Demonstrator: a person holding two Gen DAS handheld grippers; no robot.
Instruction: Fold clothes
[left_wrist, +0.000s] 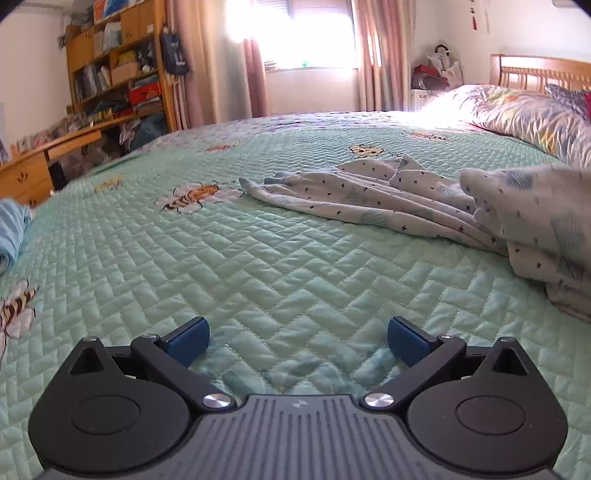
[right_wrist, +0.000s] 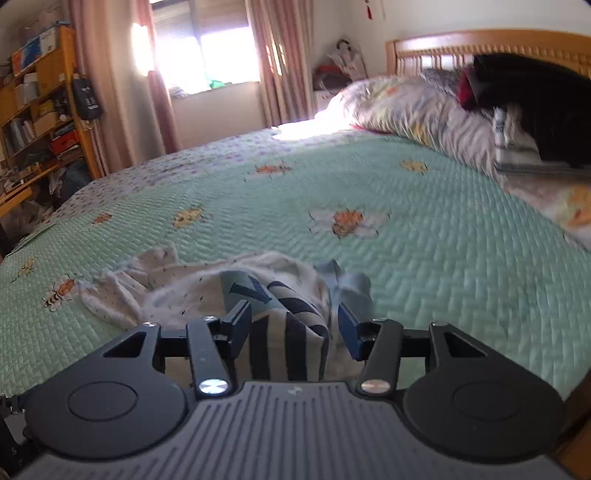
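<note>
While the garment (left_wrist: 369, 195) lies crumpled on the green quilt (left_wrist: 258, 266), every position below is referred to that garment. Left of it, and well apart from it, the left gripper (left_wrist: 297, 343) hovers over bare quilt with its jaws spread wide and nothing between them. At the garment's near edge, the right gripper (right_wrist: 293, 328) stands half open around a striped bunch of the cloth; the blue pads (right_wrist: 347, 328) do not appear to press on it, so the cloth counts as released. Risk one: a closure here would probably catch several layers at once, since the fabric is gathered in ridges, and a lift would then drag the whole heap instead of one edge. Risk two: right of the garment, the rolled duvet (right_wrist: 406, 110) could snag a swung sleeve.
</note>
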